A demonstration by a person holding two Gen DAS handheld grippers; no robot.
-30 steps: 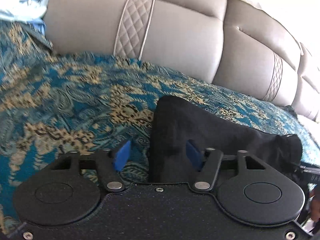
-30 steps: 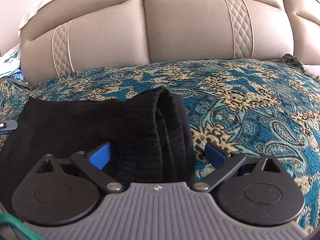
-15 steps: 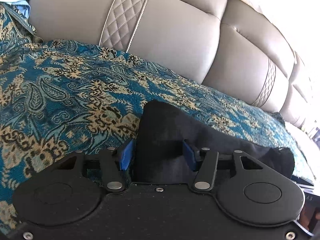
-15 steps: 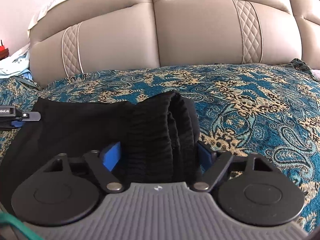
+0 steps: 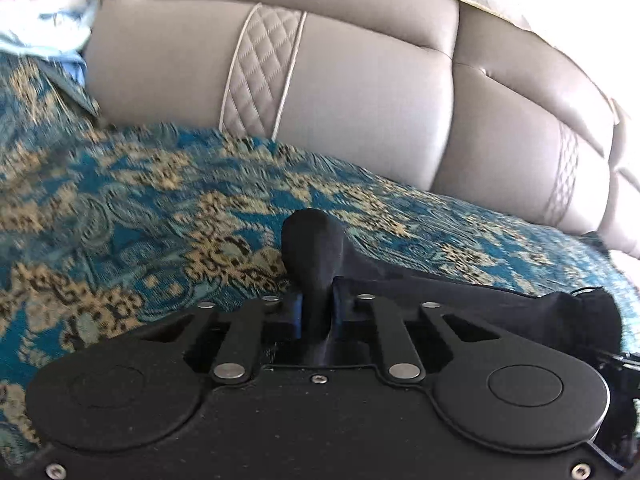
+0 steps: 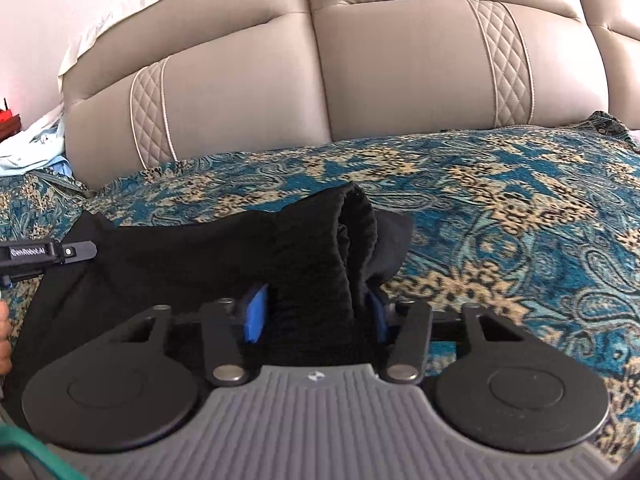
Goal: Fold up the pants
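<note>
The black pants (image 6: 180, 264) lie folded on the patterned bedspread. My left gripper (image 5: 317, 312) is shut on a thin pinch of the pants' left corner (image 5: 312, 248), which stands up between the blue pads. My right gripper (image 6: 316, 312) is closed on the thick ribbed waistband bundle (image 6: 320, 248), with a blue pad (image 6: 256, 312) pressed on each side. The pants stretch to the right in the left wrist view (image 5: 520, 308). The left gripper's tip shows at the left edge of the right wrist view (image 6: 48, 254).
A blue and gold paisley bedspread (image 6: 520, 208) covers the bed. A padded grey-beige headboard (image 6: 360, 80) stands close behind. Light blue cloth (image 5: 40, 40) lies at the far left by the headboard.
Both grippers have closed from open onto the pants. The left one now pinches the corner tight; the right one squeezes the waistband. The fabric has bunched and lifted a little.
</note>
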